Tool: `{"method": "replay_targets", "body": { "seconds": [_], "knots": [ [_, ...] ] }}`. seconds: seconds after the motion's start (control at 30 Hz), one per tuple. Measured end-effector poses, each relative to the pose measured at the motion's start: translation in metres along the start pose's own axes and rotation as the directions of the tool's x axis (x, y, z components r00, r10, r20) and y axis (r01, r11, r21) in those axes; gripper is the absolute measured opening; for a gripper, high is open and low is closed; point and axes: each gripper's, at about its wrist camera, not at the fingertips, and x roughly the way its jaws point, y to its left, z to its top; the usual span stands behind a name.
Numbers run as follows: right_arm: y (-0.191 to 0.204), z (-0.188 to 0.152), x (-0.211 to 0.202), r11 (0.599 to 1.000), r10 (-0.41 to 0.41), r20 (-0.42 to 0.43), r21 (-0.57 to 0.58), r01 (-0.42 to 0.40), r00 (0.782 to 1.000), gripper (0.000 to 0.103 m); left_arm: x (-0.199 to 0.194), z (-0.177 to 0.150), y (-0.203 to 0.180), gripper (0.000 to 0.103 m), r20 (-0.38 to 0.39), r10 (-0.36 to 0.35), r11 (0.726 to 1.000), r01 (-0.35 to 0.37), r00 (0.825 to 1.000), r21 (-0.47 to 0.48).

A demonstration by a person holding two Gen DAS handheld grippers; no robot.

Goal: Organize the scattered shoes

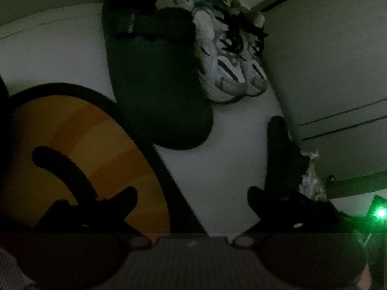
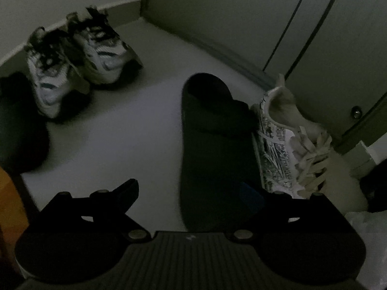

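Observation:
Everything lies in dim light. A pair of white and grey sneakers [image 1: 229, 55] [image 2: 77, 55] stands side by side against the wall. One black slipper [image 1: 157, 84] [image 2: 19, 125] lies next to the pair. A second black slipper [image 2: 212, 145] [image 1: 283, 149] lies beside a white patterned sneaker [image 2: 285, 145] [image 1: 309, 176] near the cabinet. My right gripper [image 2: 193, 191] is open above this slipper's near end. Its right finger [image 2: 251, 195] overlaps the slipper and its left finger is clear of it. My left gripper [image 1: 191, 198] is open over bare floor with nothing between its fingers.
A round orange mat [image 1: 72, 145] [image 2: 9, 193] with a dark rim and a smile mark covers the floor at the left. Cabinet doors [image 2: 241, 24] [image 1: 326, 60] close off the right side. A green light [image 1: 381, 212] glows at the left wrist view's right edge.

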Motion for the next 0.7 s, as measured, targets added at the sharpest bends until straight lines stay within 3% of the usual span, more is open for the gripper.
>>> {"method": "replay_targets", "body": {
  "seconds": [0.43, 0.6, 0.7],
  "knots": [
    [0.006, 0.014, 0.013, 0.998, 0.003, 0.035, -0.055, -0.001, 0.999, 0.092, -0.006, 0.004, 0.007, 0.097, 0.054, 0.027, 1.000, -0.026, 0.998, -0.008],
    [-0.003, 0.027, 0.032, 0.995, -0.085, 0.020, -0.053, 0.085, 0.996, 0.096, -0.003, 0.000, 0.010, 0.097, 0.036, 0.034, 0.999, -0.033, 0.999, -0.013],
    [-0.013, 0.030, 0.041, 0.996, -0.082, 0.007, -0.027, 0.082, 0.997, 0.096, 0.001, -0.002, 0.009, 0.097, 0.018, 0.022, 1.000, -0.022, 1.000, -0.012]
  ]
}}
